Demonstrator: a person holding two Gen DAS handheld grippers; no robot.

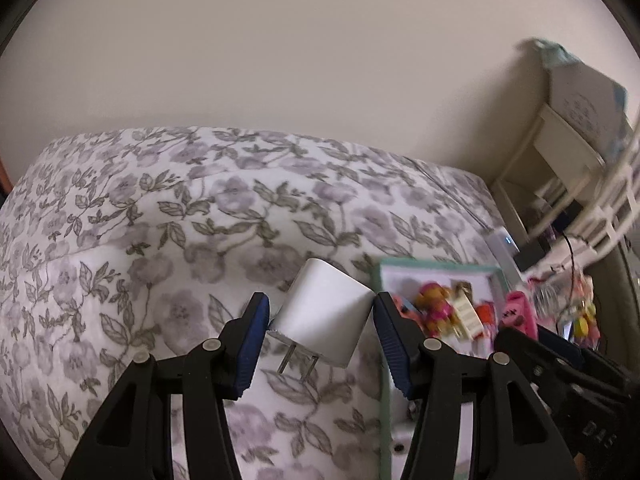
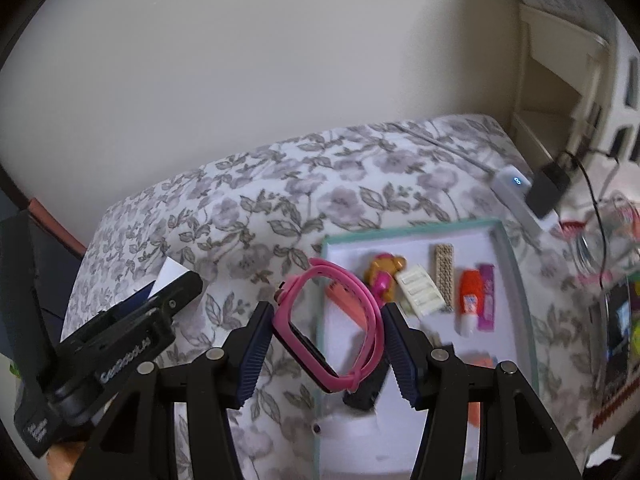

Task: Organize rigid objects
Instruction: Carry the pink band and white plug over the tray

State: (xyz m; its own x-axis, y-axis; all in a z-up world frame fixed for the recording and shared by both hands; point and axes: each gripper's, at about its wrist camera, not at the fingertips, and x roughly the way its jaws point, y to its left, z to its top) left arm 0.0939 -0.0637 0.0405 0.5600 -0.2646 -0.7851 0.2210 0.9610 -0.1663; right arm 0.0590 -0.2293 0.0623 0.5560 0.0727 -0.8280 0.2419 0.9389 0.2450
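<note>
My left gripper (image 1: 320,308) is shut on a white plug-in charger (image 1: 326,320), tilted with its two prongs pointing down, above the floral bedcover (image 1: 160,220). My right gripper (image 2: 328,312) is shut on a pink wristwatch (image 2: 286,316) with a dark face, its strap looped, held over the left edge of a teal-rimmed white tray (image 2: 408,232). In the tray lie a toy bear (image 2: 384,276), a white piece (image 2: 420,290), a beige strip (image 2: 444,276), an orange-and-white tube (image 2: 469,300) and a pink packet (image 2: 486,296). The left gripper also shows at the left of the right wrist view.
A white power strip (image 2: 516,184) with a blue light and a black adapter (image 2: 548,188) with its cable lie beyond the tray. A glass jar (image 2: 604,232) stands at the right. White shelves (image 2: 560,80) rise at the back right against a plain wall.
</note>
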